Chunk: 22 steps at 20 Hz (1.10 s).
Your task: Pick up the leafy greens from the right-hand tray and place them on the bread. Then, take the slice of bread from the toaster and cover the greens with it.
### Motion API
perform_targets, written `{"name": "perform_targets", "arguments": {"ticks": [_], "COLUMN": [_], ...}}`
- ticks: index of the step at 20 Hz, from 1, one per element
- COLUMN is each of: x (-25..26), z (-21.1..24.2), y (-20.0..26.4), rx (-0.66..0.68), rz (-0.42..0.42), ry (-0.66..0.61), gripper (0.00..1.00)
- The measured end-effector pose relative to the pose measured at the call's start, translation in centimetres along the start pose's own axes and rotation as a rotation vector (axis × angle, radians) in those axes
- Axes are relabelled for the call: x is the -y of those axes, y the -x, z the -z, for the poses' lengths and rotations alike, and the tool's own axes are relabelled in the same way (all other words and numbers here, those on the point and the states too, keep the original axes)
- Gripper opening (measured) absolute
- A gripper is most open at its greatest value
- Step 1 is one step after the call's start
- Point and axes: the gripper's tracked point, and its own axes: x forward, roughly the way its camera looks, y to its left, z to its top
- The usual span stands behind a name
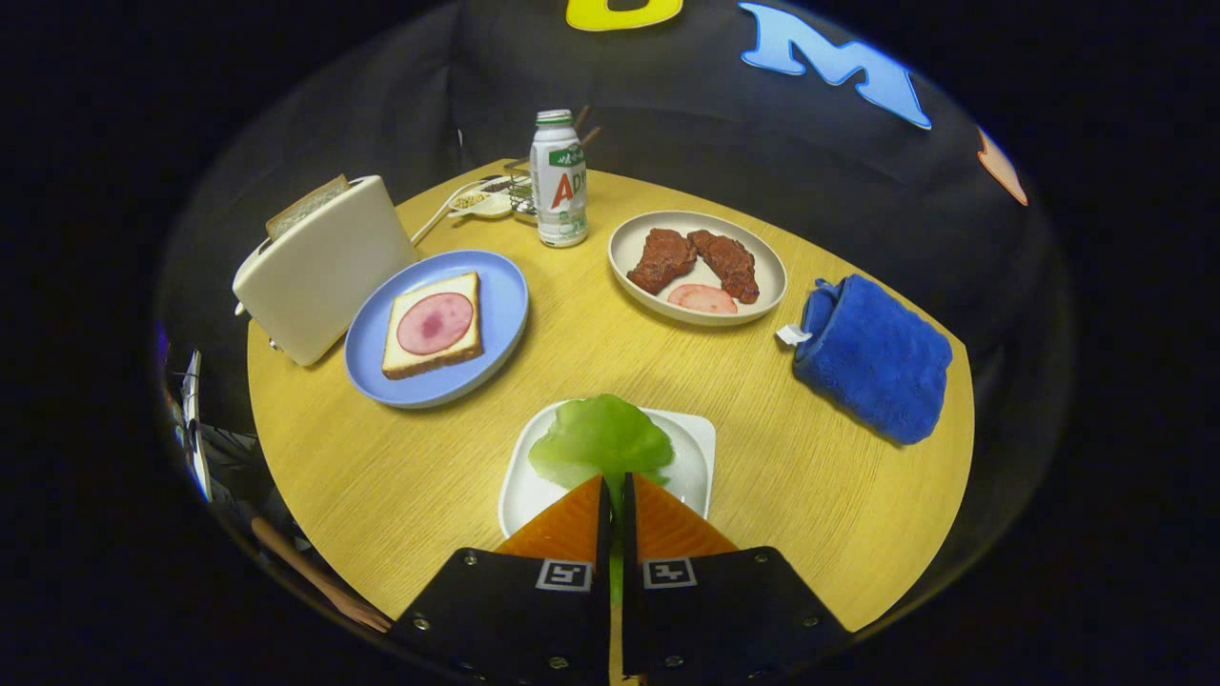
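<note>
Pinching the leafy greens (600, 440) over their white tray (694, 448), the gripper (617, 481) is nearly closed.

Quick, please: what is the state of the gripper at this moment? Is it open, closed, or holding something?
Gripper: closed on the lettuce leaf, whose stem is pinched between both fingers, over the white tray.
</note>
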Motion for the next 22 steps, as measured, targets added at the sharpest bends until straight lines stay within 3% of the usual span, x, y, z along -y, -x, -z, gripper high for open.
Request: {"name": "perform_targets", "arguments": {"ticks": [7,14,17,20,22], "x": [-5.4,-8.7,-11.5,-11.5,-13.2], "z": [-5.5,-10.7,-12.6,-13.7,-13.2], "y": [0.1,-3.1,-5.2,-7.3,-8.3], "rx": [0.124,0.183,0.169,0.168,0.141], "rz": [-0.028,-0.002,-0.063,-0.001,-0.02], "ry": [0.049,0.101,0.046,0.113,0.123], "gripper": [0.05,0.05,0.05,0.05,0.05]}}
